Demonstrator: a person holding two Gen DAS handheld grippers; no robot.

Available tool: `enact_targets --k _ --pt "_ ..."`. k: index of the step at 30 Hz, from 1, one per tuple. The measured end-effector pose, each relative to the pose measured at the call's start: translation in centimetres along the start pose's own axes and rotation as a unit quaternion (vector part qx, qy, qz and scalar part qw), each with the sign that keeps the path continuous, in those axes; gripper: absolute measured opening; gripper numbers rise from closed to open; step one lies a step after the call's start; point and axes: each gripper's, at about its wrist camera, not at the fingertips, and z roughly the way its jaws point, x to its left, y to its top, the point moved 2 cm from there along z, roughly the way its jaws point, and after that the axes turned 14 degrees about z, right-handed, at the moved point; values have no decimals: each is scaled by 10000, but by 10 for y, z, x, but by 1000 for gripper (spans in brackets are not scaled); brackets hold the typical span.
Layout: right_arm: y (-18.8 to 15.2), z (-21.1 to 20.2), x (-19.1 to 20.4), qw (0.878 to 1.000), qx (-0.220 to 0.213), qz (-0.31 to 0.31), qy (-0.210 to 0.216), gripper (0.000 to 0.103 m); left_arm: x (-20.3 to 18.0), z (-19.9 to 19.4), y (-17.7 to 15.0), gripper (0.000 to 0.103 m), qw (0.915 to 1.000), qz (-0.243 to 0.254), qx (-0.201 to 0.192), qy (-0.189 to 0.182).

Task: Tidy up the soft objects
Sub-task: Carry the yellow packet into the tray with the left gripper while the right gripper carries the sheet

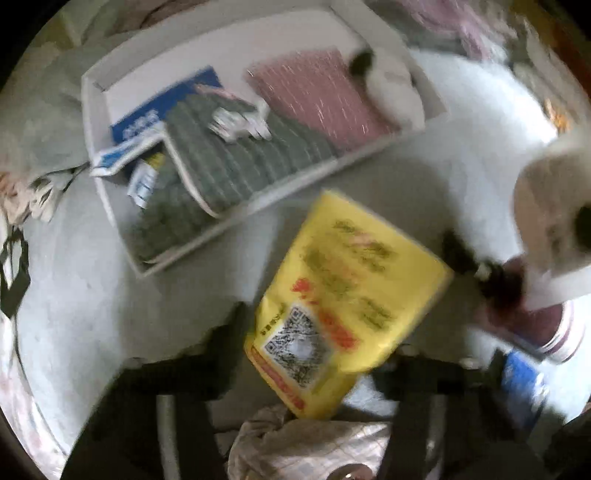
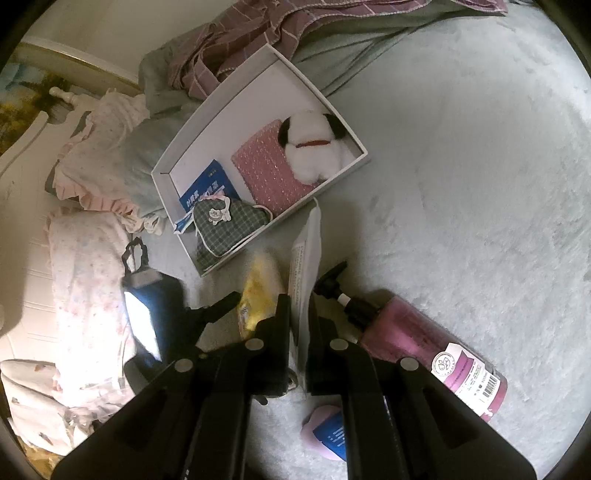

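A white box (image 1: 122, 206) (image 2: 162, 173) lies on the pale bed cover. It holds a green checked pouch (image 1: 229, 162) (image 2: 229, 225), a pink sparkly pad (image 1: 321, 96) (image 2: 269, 173), a blue packet (image 1: 162, 107) (image 2: 207, 188) and a white plush dog (image 2: 314, 147). My left gripper (image 1: 314, 354) is open; a yellow packet (image 1: 343, 288) (image 2: 260, 295) sits between its fingers, blurred. My right gripper (image 2: 299, 317) is shut on a white paper pack (image 2: 306, 258), which shows at the right in the left wrist view (image 1: 546, 229).
A pink pump bottle (image 2: 424, 339) (image 1: 532, 325) lies right of the right gripper. A pink pad with a blue label (image 2: 325, 432) lies below it. Floral pillows (image 2: 85, 280), crumpled clothes (image 2: 122, 147) and a plaid blanket (image 2: 258, 29) crowd the left and far side.
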Motion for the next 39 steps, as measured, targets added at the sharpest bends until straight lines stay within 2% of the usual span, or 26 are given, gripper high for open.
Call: enact_targets --k 1,2,5,11,13,15,19,21,25,27,32,39 --pt "0 0 0 10000 -8 -2 -7 7 2 -5 0 38 9999 -74 -86 11" --pt "0 0 0 10000 -16 -7 -19 7 3 -13 1 23 9996 -156 -234 11" --pt "-1 3 1 10000 -22 -33 -70 7 6 -26 4 15 9984 -303 -477 -25" --pt "-7 12 11 9998 1 -183 -121 7 23 -43 9 15 9941 -420 -996 22" --pt "-10 14 16 9996 -39 -274 -100 7 29 -51 11 15 9899 -562 -1300 -26" --pt "-13 17 22 9992 -43 -392 -69 7 37 -52 11 15 9870 -697 -1445 -37" --pt "-13 20 34 9991 17 -413 -14 7 50 -65 4 15 9824 -868 -1630 300" --pt "-9 24 43 9994 66 -303 -160 7 57 -71 3 16 9789 -1021 -1757 229" --pt "-1 21 70 9993 -29 -359 -52 8 75 -78 -8 16 9710 -1485 -1873 -55" --pt "2 19 79 9991 -143 -390 64 8 80 -78 -11 16 9686 -1620 -1886 13" --pt "8 28 63 9984 -376 -173 393 7 84 -79 -10 16 9640 -1686 -2054 51" --pt "22 34 53 9982 -241 6 550 7 79 -78 -3 15 9624 -1621 -2177 131"
